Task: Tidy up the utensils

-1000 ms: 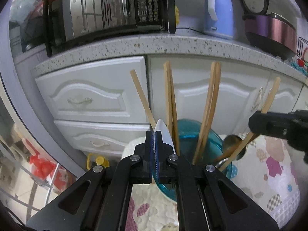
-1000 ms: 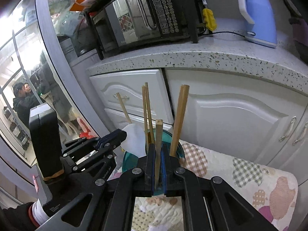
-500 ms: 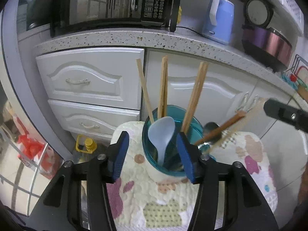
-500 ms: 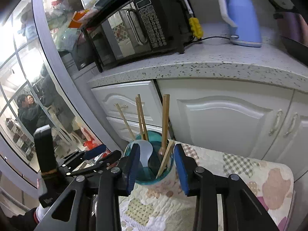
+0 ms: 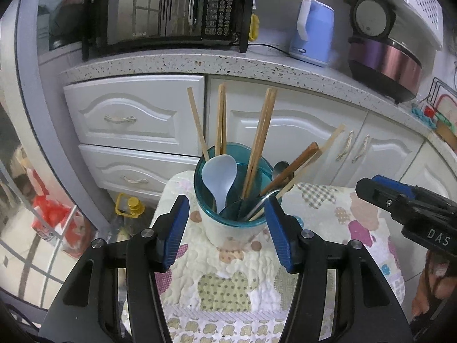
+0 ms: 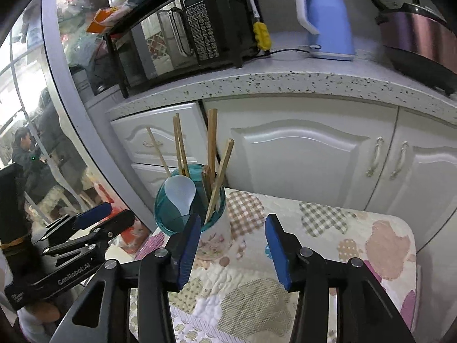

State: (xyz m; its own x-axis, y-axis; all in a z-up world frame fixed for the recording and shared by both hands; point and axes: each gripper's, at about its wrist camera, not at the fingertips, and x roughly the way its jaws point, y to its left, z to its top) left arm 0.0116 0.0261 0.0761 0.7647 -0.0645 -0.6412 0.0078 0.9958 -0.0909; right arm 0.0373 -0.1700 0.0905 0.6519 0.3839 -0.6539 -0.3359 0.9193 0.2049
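A teal-rimmed utensil holder [image 5: 228,228] stands on a quilted patchwork cloth [image 5: 228,285]. It holds a pale blue spoon [image 5: 220,177], several wooden chopsticks [image 5: 258,143] and a metal spoon [image 5: 281,168]. My left gripper [image 5: 228,228] is open and empty, just in front of the holder. My right gripper [image 6: 231,245] is open and empty, to the right of the holder [image 6: 211,234], with the pale spoon [image 6: 180,194] and chopsticks [image 6: 211,143] standing in it. The right gripper also shows in the left wrist view [image 5: 400,200].
White cabinets [image 5: 137,117] and a speckled counter [image 5: 200,63] stand behind, with a microwave [image 5: 160,8], a blue kettle [image 5: 314,31] and a rice cooker [image 5: 382,54]. A yellow-capped bottle [image 5: 128,205] sits on the floor at left.
Both grippers have opened and pulled back. The left let go of the pale spoon and the right let go of a chopstick; both now stand in the holder.
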